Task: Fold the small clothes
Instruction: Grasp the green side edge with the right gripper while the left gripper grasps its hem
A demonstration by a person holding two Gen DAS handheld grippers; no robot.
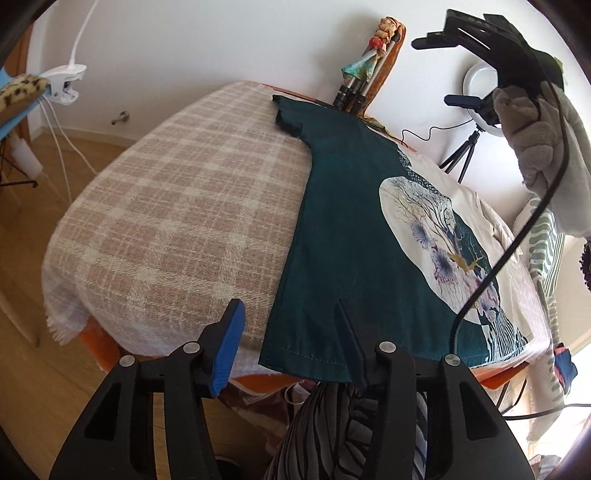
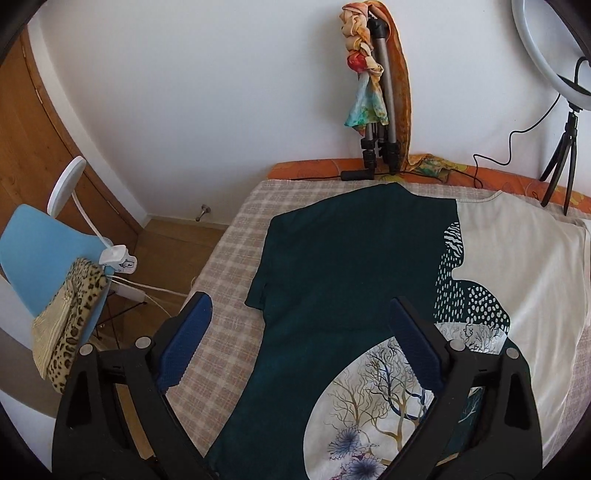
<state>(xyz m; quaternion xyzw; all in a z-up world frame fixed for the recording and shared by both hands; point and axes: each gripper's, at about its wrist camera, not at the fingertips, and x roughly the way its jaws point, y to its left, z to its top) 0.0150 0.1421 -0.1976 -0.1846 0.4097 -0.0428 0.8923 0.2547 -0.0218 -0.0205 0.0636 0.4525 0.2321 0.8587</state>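
A dark teal and cream T-shirt [image 1: 354, 229] with a round tree print lies flat on the plaid blanket [image 1: 170, 206]; it also shows in the right wrist view [image 2: 347, 266]. My left gripper [image 1: 288, 314] is open and empty, just above the shirt's near hem at its left corner. My right gripper [image 2: 299, 314] is open and empty, hovering over the shirt's middle, near the left sleeve [image 2: 260, 291]. The right gripper also shows high at the upper right of the left wrist view [image 1: 476, 33], held by a grey-gloved hand.
The plaid blanket [image 2: 229, 266] covers an orange surface. A folded tripod with a colourful scarf [image 2: 373, 92] leans on the wall behind. A ring light on a stand [image 2: 561, 92] is at the back right. A blue chair with leopard cloth [image 2: 55, 266] stands left. Striped clothes [image 1: 354, 432] hang below the near edge.
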